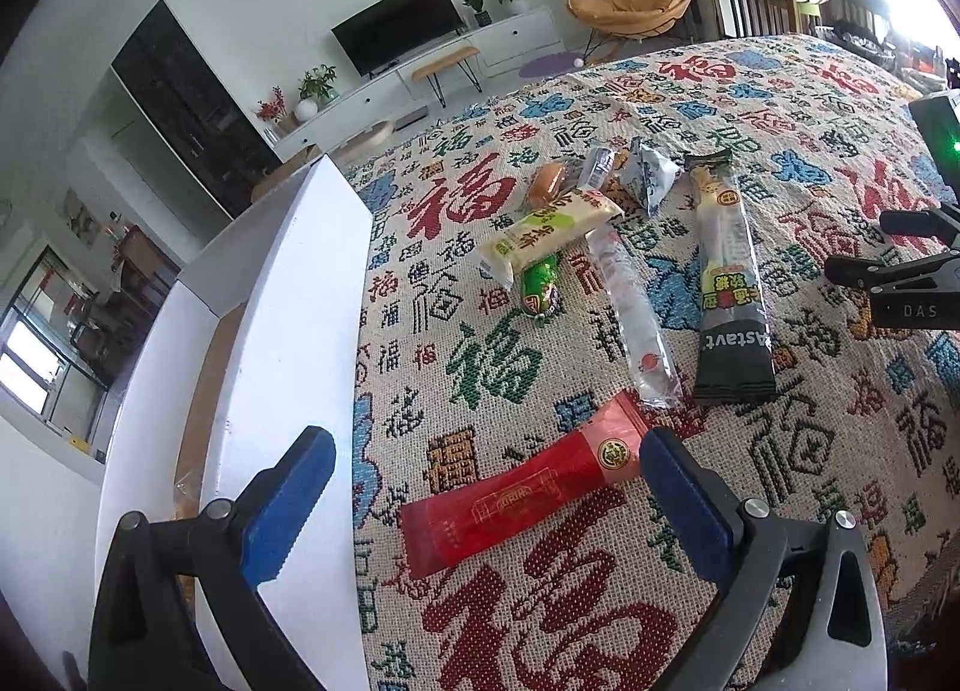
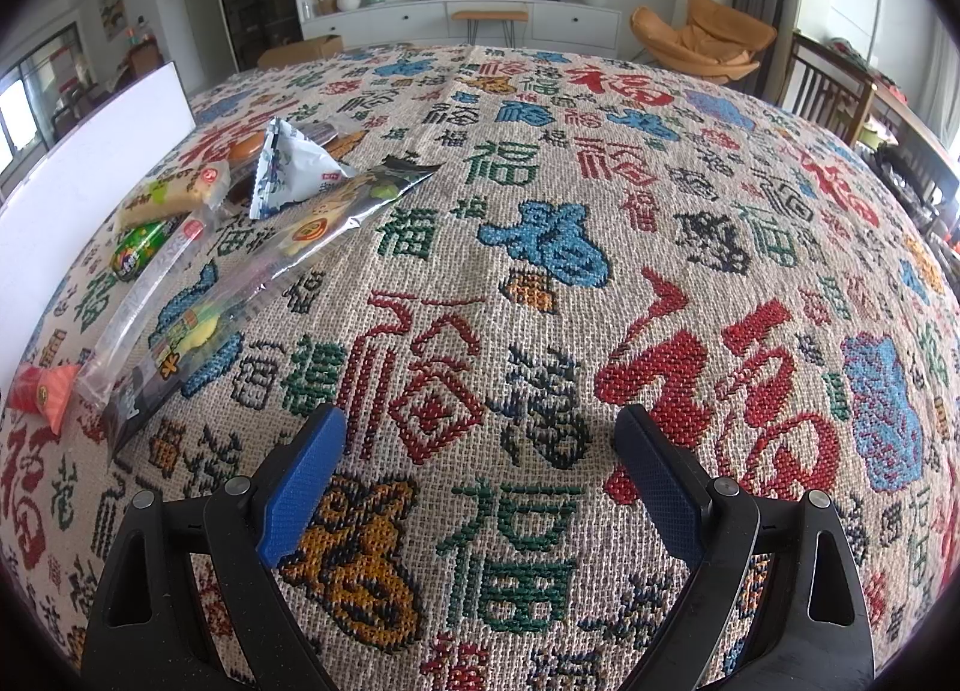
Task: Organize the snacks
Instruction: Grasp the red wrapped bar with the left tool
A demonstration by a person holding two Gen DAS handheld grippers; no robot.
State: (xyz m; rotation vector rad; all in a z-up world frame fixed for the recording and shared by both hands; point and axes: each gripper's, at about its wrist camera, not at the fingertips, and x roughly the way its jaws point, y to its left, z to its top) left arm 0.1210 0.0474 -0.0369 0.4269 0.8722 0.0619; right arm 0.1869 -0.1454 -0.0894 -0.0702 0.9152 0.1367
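Left gripper (image 1: 483, 466) hovers low, fingers (image 1: 288, 502) spread wide either side of a red packet (image 1: 516, 502) lying flat on the patterned cloth (image 1: 810, 451) over the worktop; no contact visible. White box (image 1: 270, 331) just left of it, wall upright. Beyond the packet: black long packet (image 1: 729, 283), clear long packet (image 1: 630, 313), green sausage (image 1: 540, 286), pale bar packet (image 1: 549, 229), small blue-white pouch (image 1: 651, 175). Right gripper (image 2: 480, 451), fingers wide and empty, over bare cloth, well apart from the snacks.
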